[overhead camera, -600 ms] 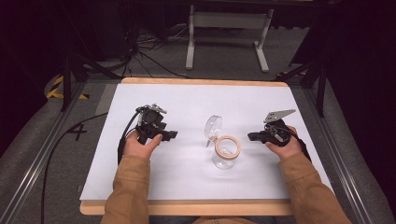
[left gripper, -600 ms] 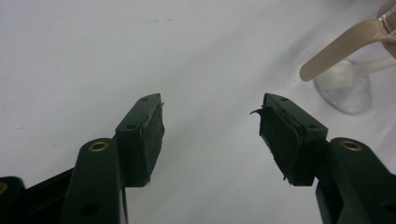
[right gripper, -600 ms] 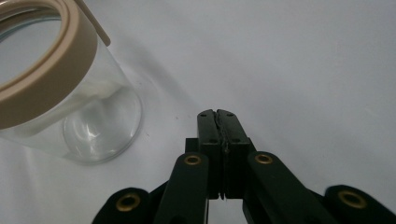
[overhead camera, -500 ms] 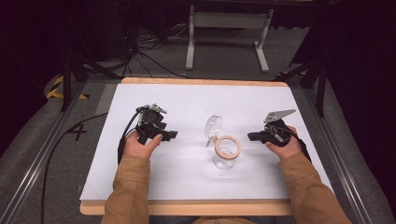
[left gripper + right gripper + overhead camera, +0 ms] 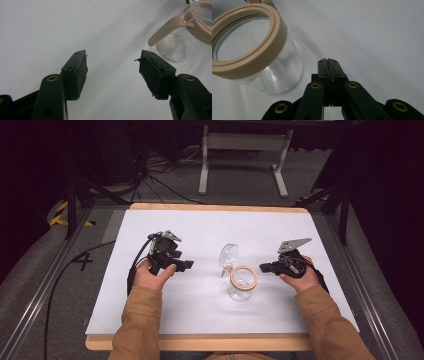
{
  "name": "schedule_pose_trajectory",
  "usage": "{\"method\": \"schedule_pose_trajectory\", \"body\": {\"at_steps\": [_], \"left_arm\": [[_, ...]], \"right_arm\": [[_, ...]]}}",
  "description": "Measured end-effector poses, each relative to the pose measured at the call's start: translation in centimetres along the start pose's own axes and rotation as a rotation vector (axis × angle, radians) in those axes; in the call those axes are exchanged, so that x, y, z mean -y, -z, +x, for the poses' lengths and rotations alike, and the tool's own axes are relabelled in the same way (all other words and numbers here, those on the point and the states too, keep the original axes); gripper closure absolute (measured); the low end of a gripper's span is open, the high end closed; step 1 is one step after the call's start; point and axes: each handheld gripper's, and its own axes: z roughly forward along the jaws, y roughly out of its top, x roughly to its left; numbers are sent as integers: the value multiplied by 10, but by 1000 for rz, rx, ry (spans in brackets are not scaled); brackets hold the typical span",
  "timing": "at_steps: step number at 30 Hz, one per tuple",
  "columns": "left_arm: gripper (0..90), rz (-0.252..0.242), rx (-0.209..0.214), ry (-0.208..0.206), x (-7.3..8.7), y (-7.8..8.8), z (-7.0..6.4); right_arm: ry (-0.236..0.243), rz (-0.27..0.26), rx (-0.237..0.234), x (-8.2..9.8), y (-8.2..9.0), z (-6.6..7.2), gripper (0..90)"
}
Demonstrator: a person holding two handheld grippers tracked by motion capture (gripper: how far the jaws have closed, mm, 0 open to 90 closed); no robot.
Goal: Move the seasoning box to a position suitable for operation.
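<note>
A clear glass jar with a smooth beige ring around its mouth stands upright near the middle of the white table, its round transparent lid swung open behind it. The left gripper, its jaws spread wide with worn black pads, rests well to the jar's left, with bare tabletop between. The right gripper, jaws pressed together on nothing, lies just right of the jar, its tips near the glass wall but apart from it. Tan sleeves cover both forearms.
</note>
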Motion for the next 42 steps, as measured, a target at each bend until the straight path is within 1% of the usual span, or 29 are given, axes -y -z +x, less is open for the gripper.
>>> {"method": "schedule_pose_trajectory", "body": {"at_steps": [3,4,5,6,11,12,14,15,18,20,24,34,38,42], "left_arm": [[390,2,8,-26,-4,3,-8],[389,2,8,-26,-4,3,-8],[389,5,14,-35,-6,4,-12],[388,5,14,-35,-6,4,-12],[389,15,18,-70,-12,7,-24],[389,22,18,-78,-13,8,-25],[388,15,21,-85,-13,8,-28],[388,25,19,-90,-14,8,-29],[387,17,24,-97,-16,10,-34],[386,21,25,-109,-17,11,-35],[386,26,27,-104,-17,11,-36],[384,20,28,-101,-16,11,-36],[381,29,30,-109,-17,11,-37],[381,26,30,-104,-17,11,-36]], "right_arm": [[14,-1,-18,-2,-3,4,897],[14,-1,-18,-2,-3,4,897],[20,5,-29,-3,-5,7,897],[20,5,-29,-3,-5,7,897],[26,26,-39,-3,-12,9,897],[27,33,-41,-3,-13,10,896],[35,39,-48,-3,-16,12,897],[41,42,-49,-3,-17,13,897],[50,50,-58,-3,-21,14,896],[46,57,-64,-2,-23,15,896],[53,61,-72,-3,-25,17,896],[64,65,-60,-3,-26,19,897],[64,70,-58,-3,-26,20,897],[68,77,-59,-3,-25,21,898]]}}
